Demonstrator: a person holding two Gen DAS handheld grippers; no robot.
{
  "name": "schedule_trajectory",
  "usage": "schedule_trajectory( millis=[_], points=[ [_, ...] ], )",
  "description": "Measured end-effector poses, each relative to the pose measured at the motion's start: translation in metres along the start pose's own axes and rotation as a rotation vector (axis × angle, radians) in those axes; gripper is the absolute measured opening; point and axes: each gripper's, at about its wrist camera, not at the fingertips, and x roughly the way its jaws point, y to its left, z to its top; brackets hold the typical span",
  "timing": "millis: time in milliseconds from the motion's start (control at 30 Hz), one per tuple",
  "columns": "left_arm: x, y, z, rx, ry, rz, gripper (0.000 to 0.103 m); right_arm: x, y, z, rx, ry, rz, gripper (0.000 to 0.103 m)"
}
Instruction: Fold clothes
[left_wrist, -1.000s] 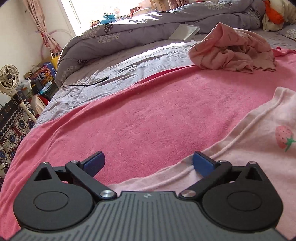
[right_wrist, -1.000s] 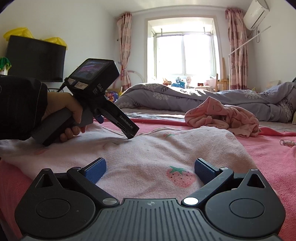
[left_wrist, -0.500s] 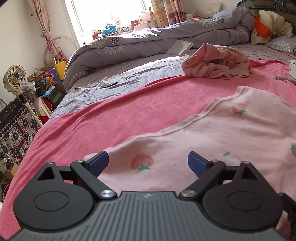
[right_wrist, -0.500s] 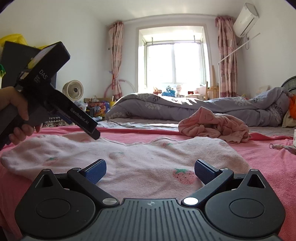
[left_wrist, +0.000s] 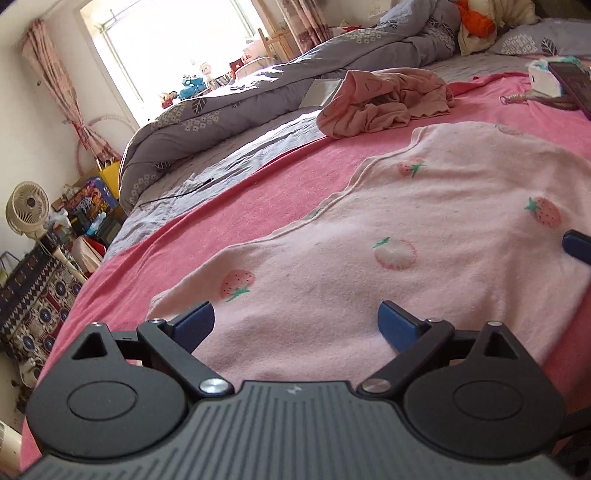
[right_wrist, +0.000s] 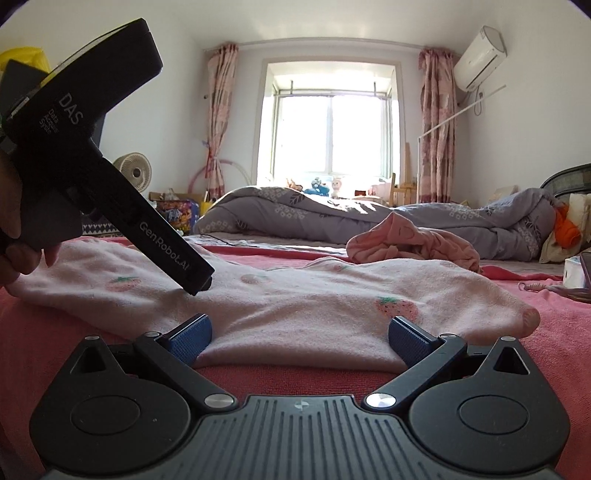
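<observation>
Two lines of print read clearly on the left gripper from my right wrist view: "DAS" on its head and "GenRobot.AI" along the arm that slants down to the cloth. At the far left edge a hand wraps its grip, fingers curled under the handle. The tip of that tool sits right at the pink strawberry-print garment, though I cannot tell from this side whether it presses the cloth. From its own camera, the left gripper has its blue fingers spread wide over the near edge of the garment, nothing between them. The garment lies spread flat on the pink blanket covering the bed.

Further right, my right gripper is low and level, its blue fingers held wide apart at the garment's near folded edge, gripping nothing. Behind it a crumpled pink garment lies in a heap, with the grey duvet beyond.
</observation>
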Motion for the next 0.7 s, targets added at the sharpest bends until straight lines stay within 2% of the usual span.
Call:
schedule_trajectory(
  millis=[100, 233, 333, 500, 600, 700],
  points=[
    [0.000, -0.010, 0.006, 0.071, -0.012, 0.020, 0.097, 0.000, -0.001, -0.001, 0.002, -0.005, 0.003, 0.103],
    [-0.004, -0.018, 0.012, 0.146, -0.045, -0.016, 0.097, -0.001, -0.001, -0.005, 0.006, -0.020, 0.008, 0.103],
    [0.012, -0.025, 0.013, 0.215, -0.034, 0.039, 0.103, -0.001, -0.001, -0.006, 0.010, -0.030, 0.010, 0.103],
    [0.051, -0.007, 0.033, 0.128, 0.023, 0.021, 0.103, -0.004, -0.004, -0.011, 0.010, -0.051, 0.023, 0.103],
    [0.075, -0.006, 0.044, 0.145, 0.041, 0.082, 0.103, -0.006, -0.005, -0.013, 0.008, -0.065, 0.032, 0.103],
    [0.099, -0.003, 0.055, 0.127, 0.069, 0.113, 0.103, -0.007, -0.006, -0.015, 0.007, -0.078, 0.040, 0.103]
  ],
)
